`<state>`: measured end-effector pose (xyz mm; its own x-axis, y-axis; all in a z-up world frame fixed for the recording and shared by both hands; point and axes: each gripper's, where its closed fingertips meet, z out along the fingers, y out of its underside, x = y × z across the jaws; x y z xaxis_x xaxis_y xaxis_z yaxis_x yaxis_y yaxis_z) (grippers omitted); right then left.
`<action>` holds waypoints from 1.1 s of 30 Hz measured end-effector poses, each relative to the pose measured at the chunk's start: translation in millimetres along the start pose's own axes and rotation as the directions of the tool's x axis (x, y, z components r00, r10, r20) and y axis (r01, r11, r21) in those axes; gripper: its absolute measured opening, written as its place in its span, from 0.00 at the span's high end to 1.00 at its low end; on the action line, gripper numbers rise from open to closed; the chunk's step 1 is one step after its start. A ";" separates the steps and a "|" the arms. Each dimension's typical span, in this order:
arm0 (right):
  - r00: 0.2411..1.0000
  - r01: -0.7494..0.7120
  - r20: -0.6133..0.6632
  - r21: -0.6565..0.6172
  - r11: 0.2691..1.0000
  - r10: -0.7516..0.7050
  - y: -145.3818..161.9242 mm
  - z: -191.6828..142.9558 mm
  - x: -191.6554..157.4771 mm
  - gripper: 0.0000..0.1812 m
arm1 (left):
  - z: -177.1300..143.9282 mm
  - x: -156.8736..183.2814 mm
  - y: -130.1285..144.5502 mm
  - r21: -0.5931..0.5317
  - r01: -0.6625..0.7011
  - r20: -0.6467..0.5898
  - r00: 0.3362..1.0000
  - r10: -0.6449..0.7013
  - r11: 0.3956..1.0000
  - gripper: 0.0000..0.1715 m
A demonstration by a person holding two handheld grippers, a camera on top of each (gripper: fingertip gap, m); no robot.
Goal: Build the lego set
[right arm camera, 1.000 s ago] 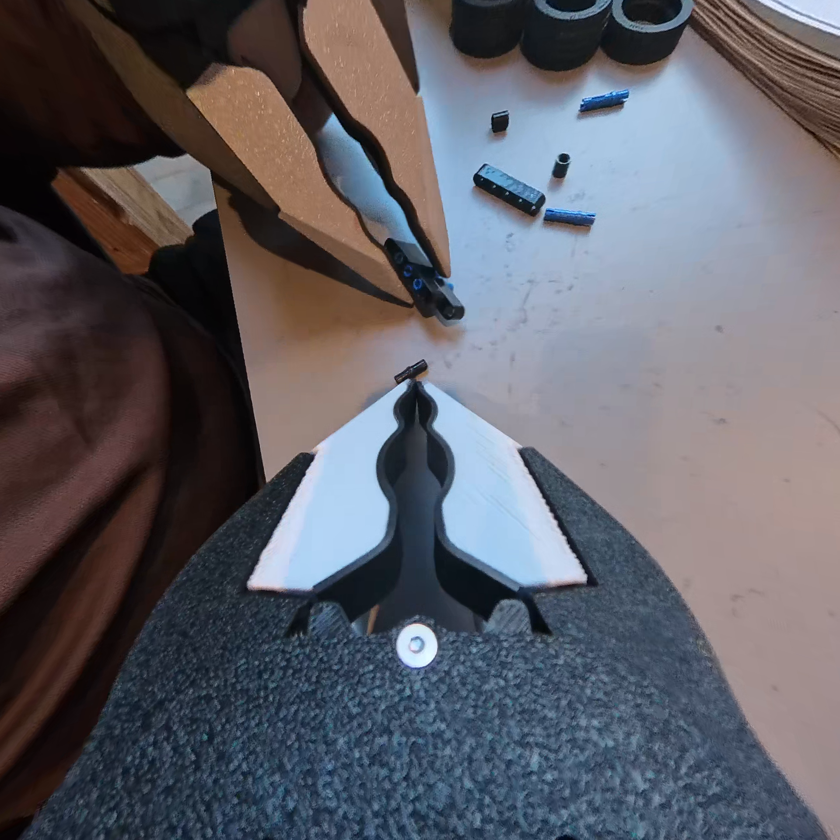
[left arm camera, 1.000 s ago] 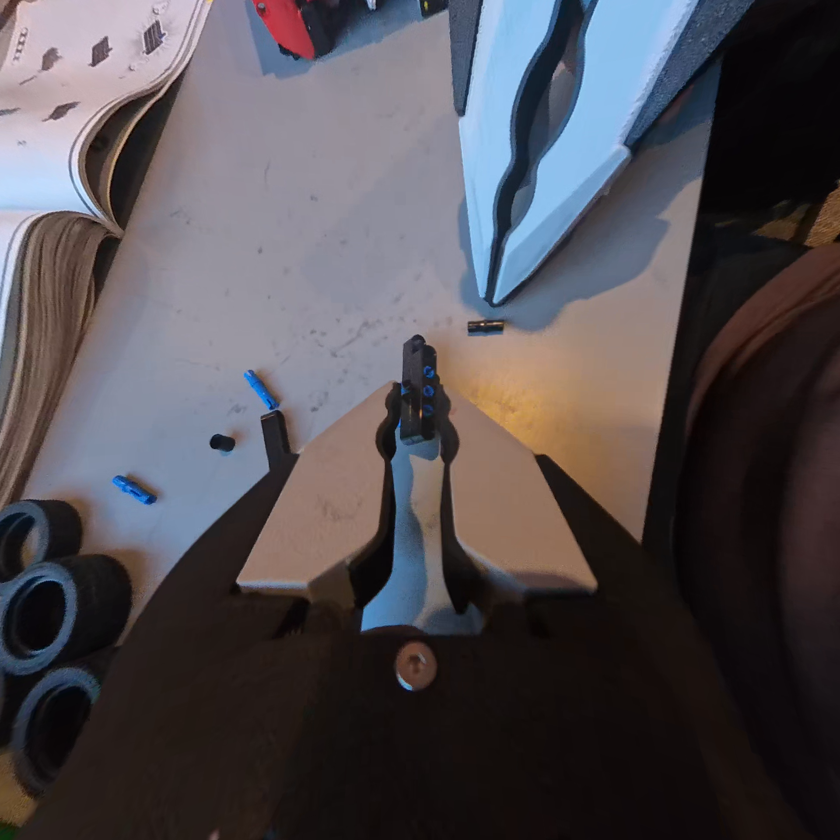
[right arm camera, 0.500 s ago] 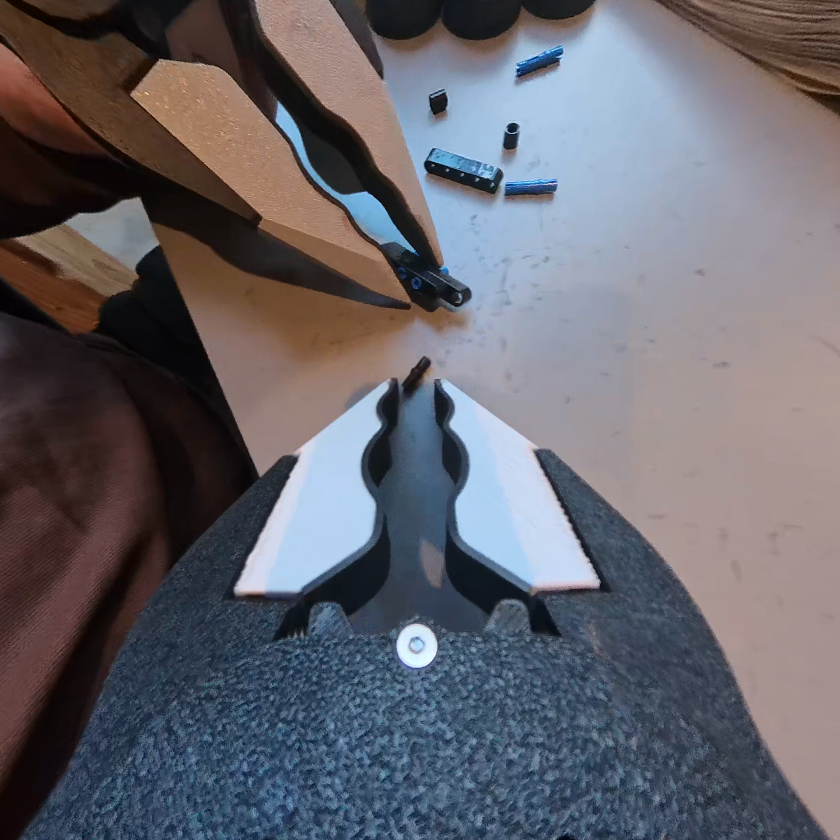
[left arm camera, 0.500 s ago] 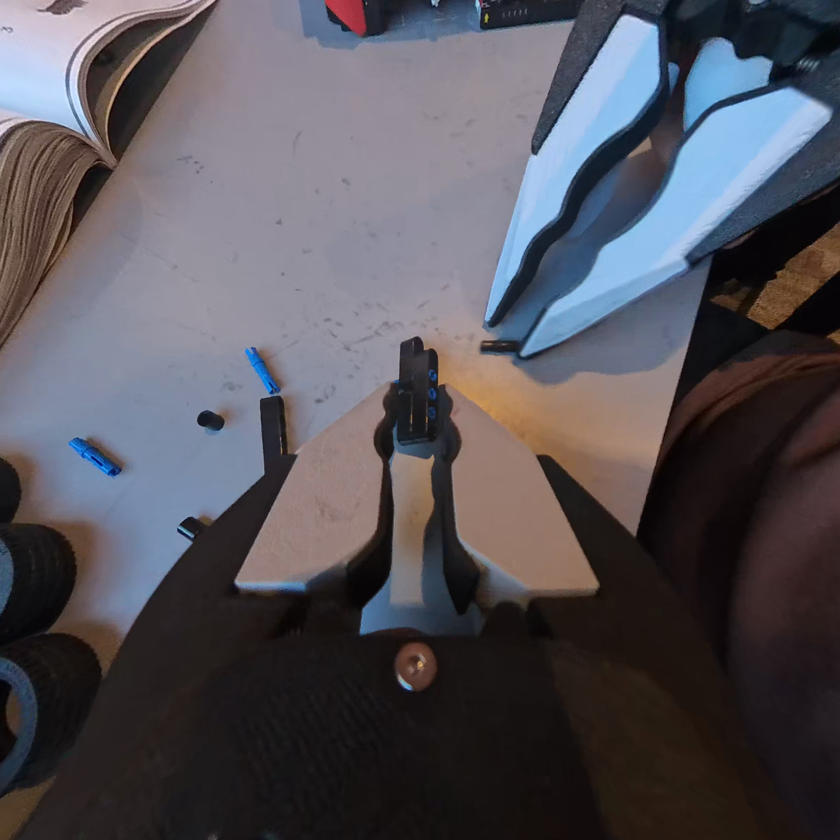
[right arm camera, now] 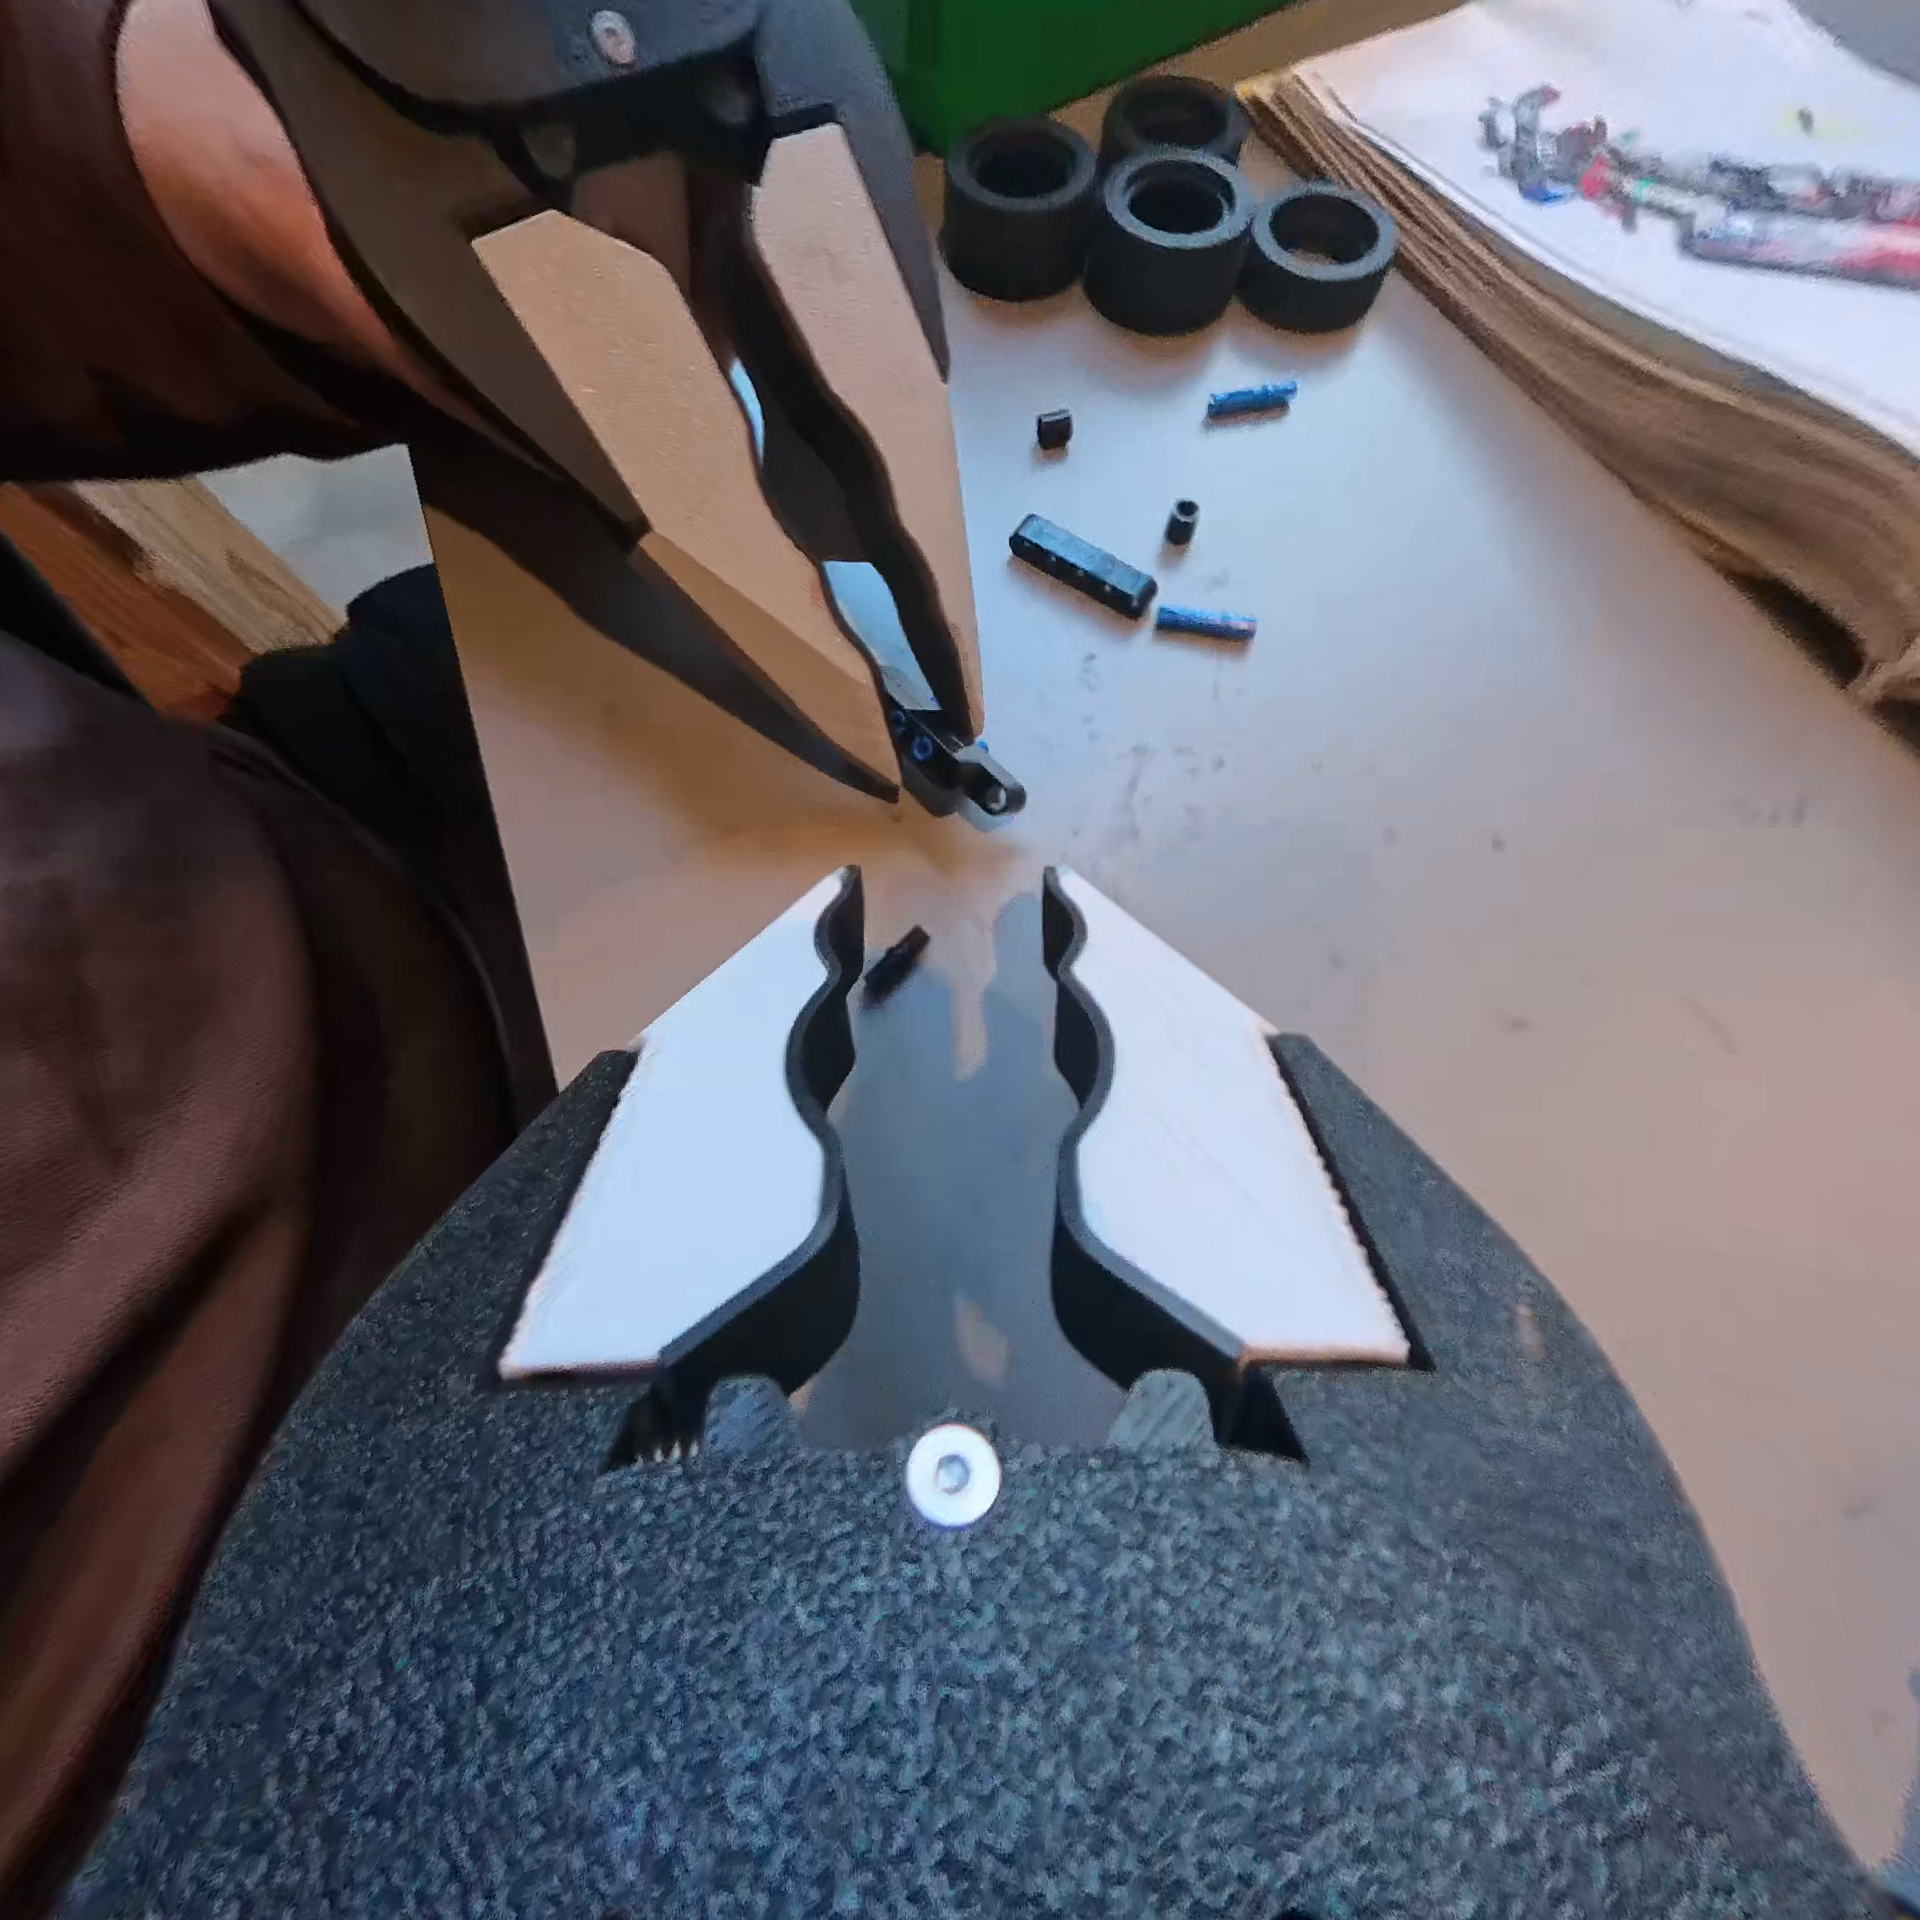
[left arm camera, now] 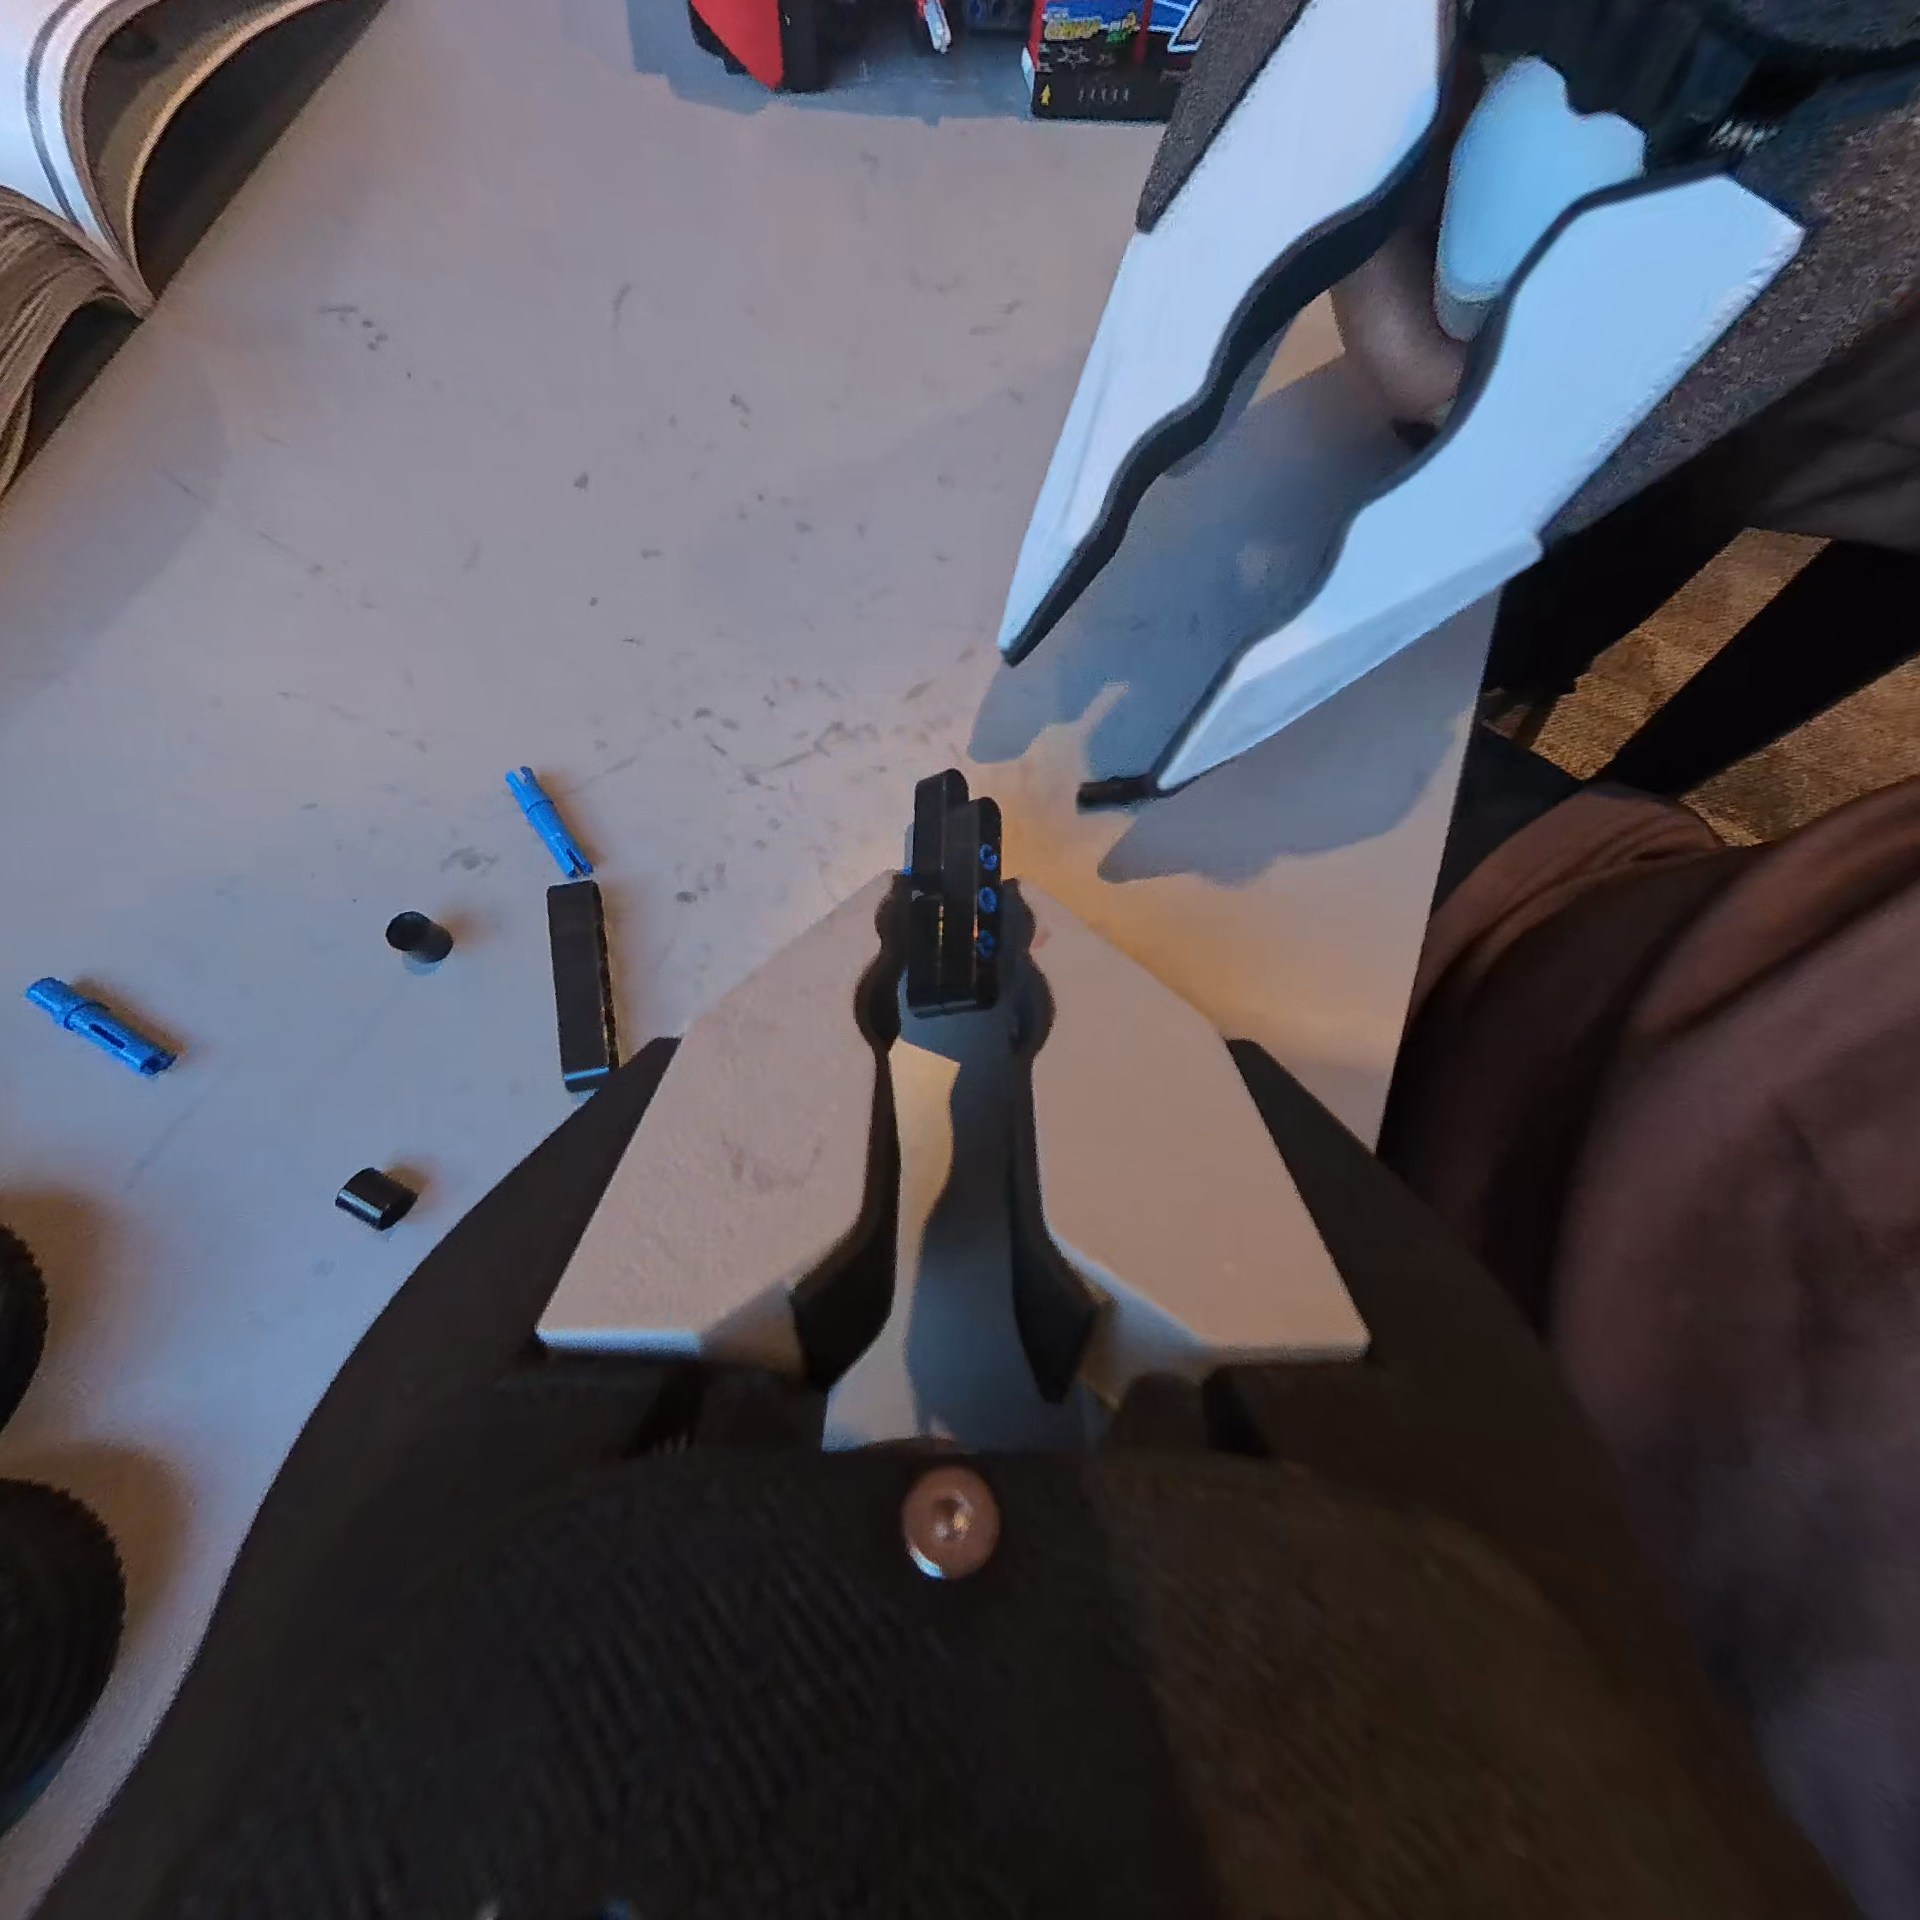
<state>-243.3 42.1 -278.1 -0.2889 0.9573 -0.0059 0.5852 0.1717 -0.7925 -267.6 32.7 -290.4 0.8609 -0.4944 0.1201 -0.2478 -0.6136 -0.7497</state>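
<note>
The left gripper [left arm camera: 951,894] has a smooth black ribbed plastic body, two pale wedge-shaped fingers [left arm camera: 758,1132] with wavy black inner edges, and a silver screw [left arm camera: 949,1527] at its centre. The right gripper [right arm camera: 951,883] has a speckled dark grey textured body, white wedge fingers [right arm camera: 686,1164] and a silver screw [right arm camera: 953,1475]. The person wears a brown sleeve [right arm camera: 156,1039].

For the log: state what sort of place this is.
Probably a hobby or work table indoors, set up for model building: a pale scuffed tabletop, an open instruction booklet, four black rubber tyres and loose blue pins.
</note>
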 end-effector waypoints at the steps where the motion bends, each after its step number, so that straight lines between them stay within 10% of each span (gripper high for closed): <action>1: 0.999 0.043 -0.012 -0.002 0.999 -0.043 -2.3 1.5 -0.5 0.81 | -0.4 1.1 0.2 -0.002 0.002 -0.011 1.000 -0.002 1.000 0.92; 10: 0.915 0.396 -0.069 -0.020 0.918 -0.397 -18.9 17.8 -11.3 0.95 | -2.8 16.0 -2.4 0.007 -0.126 -0.054 0.991 0.126 0.992 0.93; 14: 0.950 0.311 -0.041 0.054 0.949 -0.309 -26.0 12.1 -8.2 0.95 | -8.6 20.8 -10.2 0.104 -0.193 -0.045 0.979 0.199 0.976 0.82; 21: 0.962 0.220 0.093 0.288 0.932 -0.256 -44.0 -9.1 -19.9 0.96 | -23.0 22.5 -27.2 0.256 -0.262 -0.022 0.961 0.276 0.930 0.91; 33: 0.966 0.192 0.105 0.314 0.930 -0.235 -44.3 -12.2 -18.9 0.96 | -27.6 24.6 -34.3 0.311 -0.294 0.020 0.953 0.303 0.904 0.96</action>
<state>-254.5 19.2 -235.5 -0.4961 0.8603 0.1169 0.2505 0.2708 -0.9295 -250.2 24.6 -243.8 0.7539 -0.6449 -0.1253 -0.3387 -0.2181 -0.9153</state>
